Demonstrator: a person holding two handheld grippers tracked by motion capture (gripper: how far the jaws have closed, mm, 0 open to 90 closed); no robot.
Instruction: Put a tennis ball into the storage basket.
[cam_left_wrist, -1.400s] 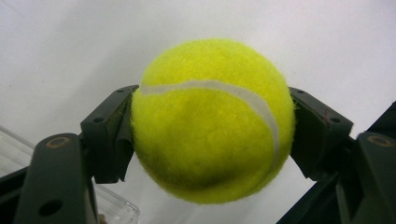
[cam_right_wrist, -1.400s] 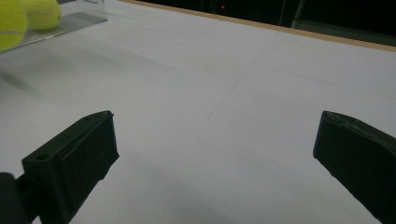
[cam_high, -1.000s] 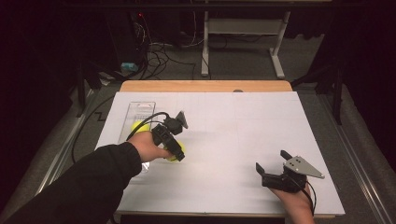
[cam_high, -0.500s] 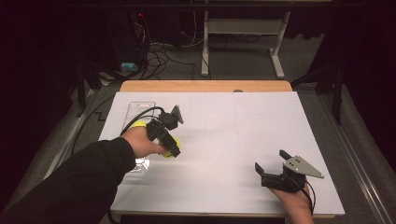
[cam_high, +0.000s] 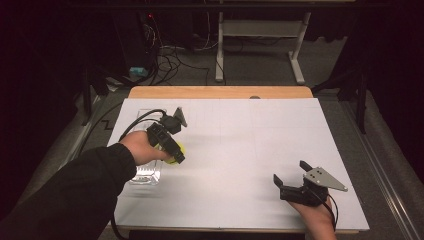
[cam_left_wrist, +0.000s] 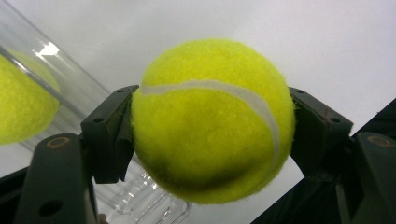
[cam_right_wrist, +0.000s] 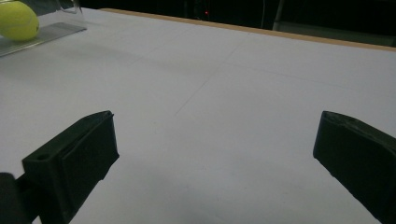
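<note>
- The tennis ball (cam_left_wrist: 212, 121) is fuzzy yellow felt, matt, with a smooth white seam.
- The tube (cam_left_wrist: 60, 88) beside it is clear, glossy plastic that catches the light.
- The left gripper (cam_high: 172, 152) and the right gripper (cam_high: 292, 177) look like matt black plastic.
- The tabletop (cam_high: 260, 145) is smooth, matt white, with a wooden far edge (cam_high: 220, 92).
- The person's sleeve (cam_high: 75, 192) is dark, dull cloth.

The left hand-held gripper (cam_high: 176, 156), clamped on the ball (cam_left_wrist: 212, 119), travelled away from the person and leftward across the surface (cam_high: 250, 150), ending beside the clear tube (cam_high: 145, 172).
</note>
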